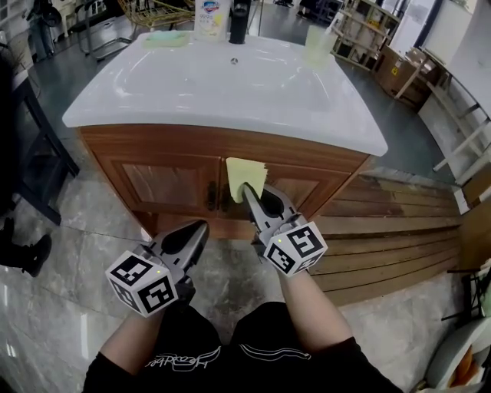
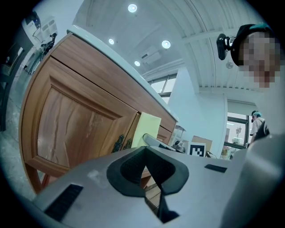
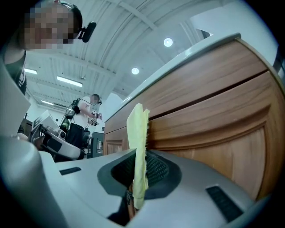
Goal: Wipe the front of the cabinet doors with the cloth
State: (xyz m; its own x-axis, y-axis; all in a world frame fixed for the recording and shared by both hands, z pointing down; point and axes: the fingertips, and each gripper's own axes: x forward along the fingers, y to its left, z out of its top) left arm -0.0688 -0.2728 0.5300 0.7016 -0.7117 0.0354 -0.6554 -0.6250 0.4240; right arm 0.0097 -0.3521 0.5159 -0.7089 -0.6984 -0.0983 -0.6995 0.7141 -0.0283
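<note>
A wooden vanity cabinet stands under a white sink top [image 1: 230,84]. Its left door [image 1: 165,184] [image 2: 75,124] and right door [image 1: 303,188] [image 3: 222,133] face me, with dark handles [image 1: 212,196] at the middle seam. My right gripper [image 1: 250,193] [image 3: 138,178] is shut on a pale yellow cloth [image 1: 245,176] [image 3: 139,142] [image 2: 147,129], which stands upright against the top of the right door near the seam. My left gripper [image 1: 202,229] [image 2: 149,171] hangs lower, in front of the left door and apart from it, with its jaws together and nothing in them.
On the sink top's back edge stand a soap bottle [image 1: 210,17], a black cup [image 1: 239,19], a pale green cup [image 1: 318,46] and a green pad [image 1: 167,37]. Wooden planks [image 1: 383,238] lie right of the cabinet. A person's shoe [image 1: 34,253] is at the left.
</note>
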